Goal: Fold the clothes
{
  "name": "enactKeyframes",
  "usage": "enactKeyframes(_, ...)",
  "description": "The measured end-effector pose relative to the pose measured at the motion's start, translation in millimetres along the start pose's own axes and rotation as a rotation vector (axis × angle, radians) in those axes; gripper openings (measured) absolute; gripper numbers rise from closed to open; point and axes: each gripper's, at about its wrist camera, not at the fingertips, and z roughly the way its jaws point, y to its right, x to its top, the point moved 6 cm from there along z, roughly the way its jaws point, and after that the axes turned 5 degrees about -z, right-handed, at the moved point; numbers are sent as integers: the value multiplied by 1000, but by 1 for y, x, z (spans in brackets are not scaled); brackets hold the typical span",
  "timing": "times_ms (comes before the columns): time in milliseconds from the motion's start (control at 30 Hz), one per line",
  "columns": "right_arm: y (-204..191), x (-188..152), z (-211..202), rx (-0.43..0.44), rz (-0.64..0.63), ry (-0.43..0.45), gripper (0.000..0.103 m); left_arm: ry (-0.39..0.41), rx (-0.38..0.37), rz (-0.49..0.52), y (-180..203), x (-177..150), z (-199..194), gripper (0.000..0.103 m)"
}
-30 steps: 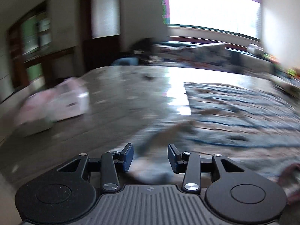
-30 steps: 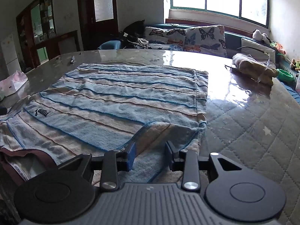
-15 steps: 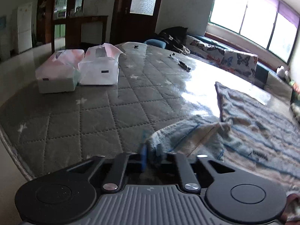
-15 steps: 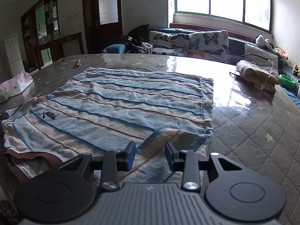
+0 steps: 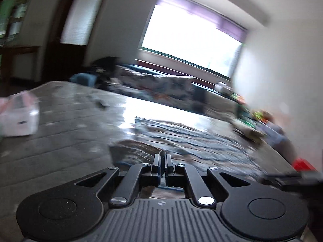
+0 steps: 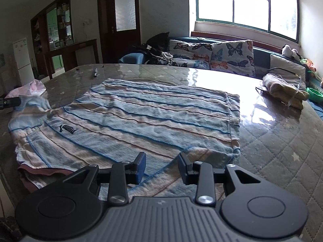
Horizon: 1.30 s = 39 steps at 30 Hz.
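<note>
A blue, beige and white striped shirt (image 6: 153, 117) with a dark logo lies spread on the grey quilted table (image 6: 282, 145). My left gripper (image 5: 162, 161) is shut on the shirt's left sleeve (image 5: 133, 151) and holds it lifted off the table; that view is blurred. In the right wrist view the raised sleeve (image 6: 34, 104) shows at far left with the left gripper's tip (image 6: 8, 101). My right gripper (image 6: 161, 166) is open and empty, just above the shirt's near right sleeve.
White tissue packs (image 5: 19, 119) stand at the table's left. A pen (image 6: 94, 73) lies at the far side. A folded beige cloth (image 6: 282, 92) sits at the far right. A sofa with butterfly cushions (image 6: 222, 56) is behind the table.
My left gripper closed on the shirt's left sleeve, lifted it and is swinging toward the shirt's middle. My right gripper stayed open and nearly still over the right sleeve.
</note>
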Motion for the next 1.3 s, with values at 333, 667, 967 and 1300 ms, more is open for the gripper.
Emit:
enactKeyframes(333, -12, 2, 1, 38, -15, -4, 35, -146, -184, 116, 40, -27, 22, 5)
enactKeyframes(667, -39, 14, 7, 121, -69, -8, 35, -214, -239, 105, 42, -31, 23, 10)
enactKeyframes(967, -77, 29, 15, 224, -150, -14, 34, -182, -133, 109, 20, -14, 32, 23)
enactKeyframes(1300, -131, 45, 39, 369, -266, -34, 33, -205, 4, 123, -13, 2, 82, 13)
